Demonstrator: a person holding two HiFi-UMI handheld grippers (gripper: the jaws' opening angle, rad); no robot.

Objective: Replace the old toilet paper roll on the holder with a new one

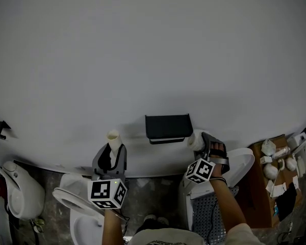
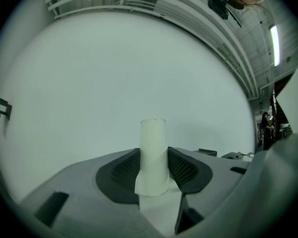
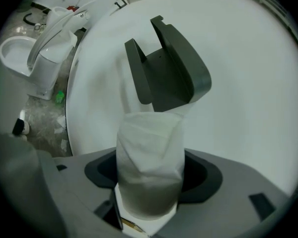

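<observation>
I face a plain white wall (image 1: pixel 143 60), with toilets (image 1: pixel 20 190) on the speckled floor (image 1: pixel 153 185) below. The black holder (image 1: pixel 168 127) hangs at 12 o'clock. My left gripper (image 2: pixel 154 170) fingers pinch the old roll's core (image 2: pixel 154 150) upright. My right gripper (image 3: pixel 150 182) fingers clamp the new toilet paper roll (image 3: pixel 150 157), just at the holder's 3 o'clock. Only the left gripper view shows a ceiling strip light (image 2: pixel 274 43).

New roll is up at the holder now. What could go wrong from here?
1. The new roll sits just off the holder, not lined up between its two side arms; pushed in like this, it may jam against an arm.
2. Its loose outer wrap could snag there or unwind.
3. The empty tube is gripped low in the left gripper and might slip.
</observation>
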